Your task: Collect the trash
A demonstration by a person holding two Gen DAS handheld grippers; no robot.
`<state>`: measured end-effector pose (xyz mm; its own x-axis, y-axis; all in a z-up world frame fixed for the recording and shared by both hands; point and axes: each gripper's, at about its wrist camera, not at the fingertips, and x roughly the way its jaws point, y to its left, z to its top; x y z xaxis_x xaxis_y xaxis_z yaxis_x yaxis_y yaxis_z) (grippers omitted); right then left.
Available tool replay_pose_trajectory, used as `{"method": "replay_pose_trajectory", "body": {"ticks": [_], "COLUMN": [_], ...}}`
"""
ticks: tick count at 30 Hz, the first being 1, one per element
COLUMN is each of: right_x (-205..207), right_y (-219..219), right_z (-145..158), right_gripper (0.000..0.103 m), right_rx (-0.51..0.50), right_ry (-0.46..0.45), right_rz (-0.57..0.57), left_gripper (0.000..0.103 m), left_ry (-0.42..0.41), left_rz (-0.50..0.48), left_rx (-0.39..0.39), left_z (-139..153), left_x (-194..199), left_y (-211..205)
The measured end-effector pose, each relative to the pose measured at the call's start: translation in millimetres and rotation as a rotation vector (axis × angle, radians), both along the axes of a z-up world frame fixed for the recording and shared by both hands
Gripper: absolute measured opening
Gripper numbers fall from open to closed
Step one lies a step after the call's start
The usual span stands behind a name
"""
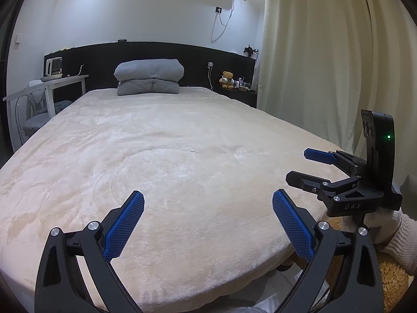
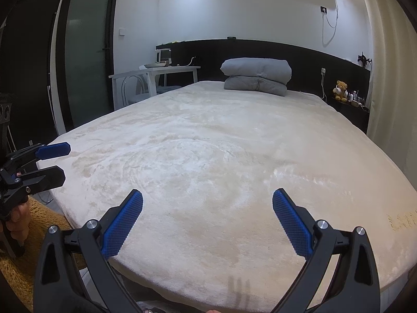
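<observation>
No trash shows on the bed [image 1: 169,156] in either view. My left gripper [image 1: 208,200] is open and empty, held over the foot of the cream plush blanket. My right gripper [image 2: 207,199] is open and empty too, over the same end of the bed [image 2: 221,156]. The right gripper also shows in the left wrist view [image 1: 299,165] at the right, open, held by a gloved hand. The left gripper shows in the right wrist view [image 2: 63,160] at the left edge, open.
A folded grey duvet [image 1: 148,77] lies at the head of the bed against a black headboard [image 1: 198,60]. A white desk [image 1: 47,88] with a chair stands left. A nightstand with a teddy bear [image 1: 227,80] and curtains [image 1: 325,65] stand right. A tan rug [image 1: 391,279] lies on the floor.
</observation>
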<state>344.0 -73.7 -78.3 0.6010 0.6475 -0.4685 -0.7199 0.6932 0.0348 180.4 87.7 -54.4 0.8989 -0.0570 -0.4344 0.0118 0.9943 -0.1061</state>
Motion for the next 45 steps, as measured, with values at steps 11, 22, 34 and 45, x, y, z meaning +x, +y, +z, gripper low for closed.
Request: {"method": "replay_pose_trajectory", "body": {"ticks": [11, 22, 34, 45], "right_x": [-1.0, -1.5, -2.9, 1.5], "right_y": [1.6, 1.3, 1.4, 2.1], "right_z": [-3.4, -3.7, -3.0, -3.8], "right_gripper": [0.098, 0.098, 0.098, 0.098], "right_rx": [-0.021, -0.023, -0.027, -0.028], "right_ry": [0.000, -0.001, 0.004, 0.026], "right_rz": [0.016, 0.017, 0.021, 0.006], "left_gripper": [0.097, 0.097, 0.097, 0.097], "left_ry": [0.002, 0.001, 0.003, 0.010], "left_rz": [-0.003, -0.009, -0.009, -0.006], "left_rx": [0.005, 0.015, 0.015, 0.004], "left_z": [-0.8, -1.8, -1.9, -4.1], "left_x": [0.1, 1.9, 1.8, 4.3], "left_y": [0.2, 0.7, 1.0, 4.1]}}
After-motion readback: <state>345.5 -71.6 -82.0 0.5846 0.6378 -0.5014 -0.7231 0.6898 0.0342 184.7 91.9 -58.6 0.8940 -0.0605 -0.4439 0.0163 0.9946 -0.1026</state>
